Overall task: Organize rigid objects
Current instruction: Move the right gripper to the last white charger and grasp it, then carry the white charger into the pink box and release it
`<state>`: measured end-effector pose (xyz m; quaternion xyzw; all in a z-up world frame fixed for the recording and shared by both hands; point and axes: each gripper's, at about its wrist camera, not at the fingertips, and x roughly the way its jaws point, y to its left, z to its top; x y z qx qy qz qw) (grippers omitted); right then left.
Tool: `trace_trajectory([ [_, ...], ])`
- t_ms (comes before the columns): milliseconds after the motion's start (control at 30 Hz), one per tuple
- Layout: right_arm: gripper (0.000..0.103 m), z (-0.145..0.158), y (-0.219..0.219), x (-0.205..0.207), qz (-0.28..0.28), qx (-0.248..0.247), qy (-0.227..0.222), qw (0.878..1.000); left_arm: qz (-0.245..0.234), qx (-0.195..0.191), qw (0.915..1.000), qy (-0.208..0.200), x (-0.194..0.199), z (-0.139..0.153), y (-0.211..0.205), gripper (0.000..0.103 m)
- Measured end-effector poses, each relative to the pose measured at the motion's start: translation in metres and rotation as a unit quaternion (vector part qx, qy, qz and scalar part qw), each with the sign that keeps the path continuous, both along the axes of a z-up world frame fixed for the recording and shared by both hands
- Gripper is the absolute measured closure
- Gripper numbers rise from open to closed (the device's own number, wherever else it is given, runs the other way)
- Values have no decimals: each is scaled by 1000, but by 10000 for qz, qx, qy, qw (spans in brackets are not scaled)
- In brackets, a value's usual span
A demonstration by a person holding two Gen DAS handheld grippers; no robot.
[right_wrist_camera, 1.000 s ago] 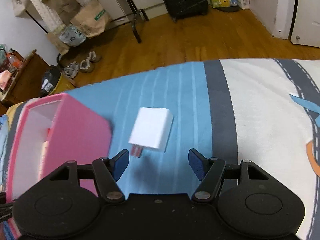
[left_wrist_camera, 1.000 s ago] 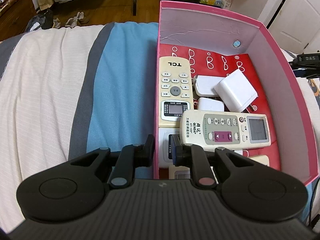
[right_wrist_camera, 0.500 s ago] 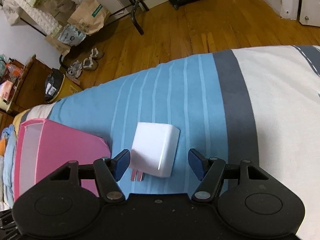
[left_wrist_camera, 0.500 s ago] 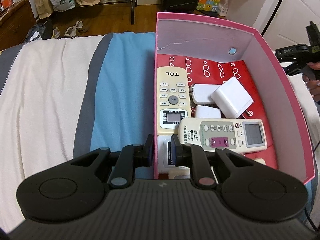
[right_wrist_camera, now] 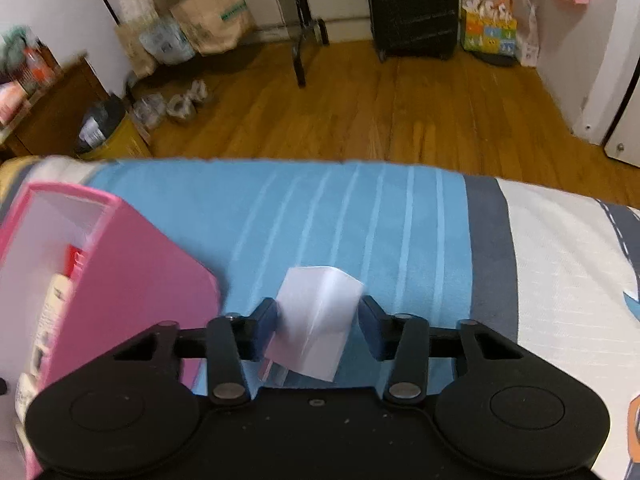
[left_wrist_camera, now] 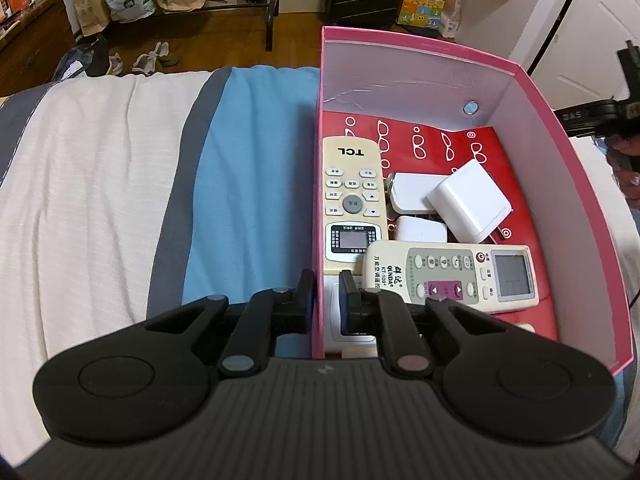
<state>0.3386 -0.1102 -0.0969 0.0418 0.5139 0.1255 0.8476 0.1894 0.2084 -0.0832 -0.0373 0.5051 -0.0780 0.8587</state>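
Observation:
My left gripper (left_wrist_camera: 325, 300) is shut on the left wall of the pink box (left_wrist_camera: 568, 184). Inside the box lie a cream TCL remote (left_wrist_camera: 352, 200), a white air-conditioner remote (left_wrist_camera: 452, 272) and several white chargers (left_wrist_camera: 468, 200). My right gripper (right_wrist_camera: 318, 322) is shut on a white charger (right_wrist_camera: 316, 320), its prongs pointing back toward the camera, held just above the blue stripe of the bedspread. The pink box (right_wrist_camera: 120, 280) stands just left of the right gripper. The right gripper also shows at the far right edge of the left wrist view (left_wrist_camera: 600, 114).
The striped bedspread (left_wrist_camera: 100, 200) runs white, grey and blue left of the box. The bed edge lies beyond, with wooden floor (right_wrist_camera: 360, 120), shoes, paper bags, a black suitcase and a clothes rack leg behind it.
My right gripper moved forward over the white charger, closed on it and lifted it. The left gripper stayed clamped on the box wall, and the box shifted slightly.

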Motion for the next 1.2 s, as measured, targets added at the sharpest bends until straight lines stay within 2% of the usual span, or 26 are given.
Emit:
trace_trajectory([
  [267, 64, 10, -13, -21, -63, 314, 19, 9995, 51, 6, 10000, 38, 1, 1, -1, 91],
  [500, 68, 15, -7, -40, 76, 419, -67, 9991, 80, -32, 9999, 59, 1, 0, 1, 91],
  [733, 67, -2, -22, -24, -460, 848, 117, 9953, 89, -38, 9999, 90, 1, -1, 1, 91],
  [967, 64, -19, -17, -9, -584, 1125, 412, 9911, 97, -43, 9998, 151, 4, -5, -1, 91],
  [1100, 64, -34, -4, -11, -516, 1092, 703, 9902, 102, -48, 9998, 153, 4, -6, -1, 91],
  [1200, 69, -29, 5, -19, -422, 861, 500, 9941, 103, -53, 9998, 160, 4, -6, -1, 91],
])
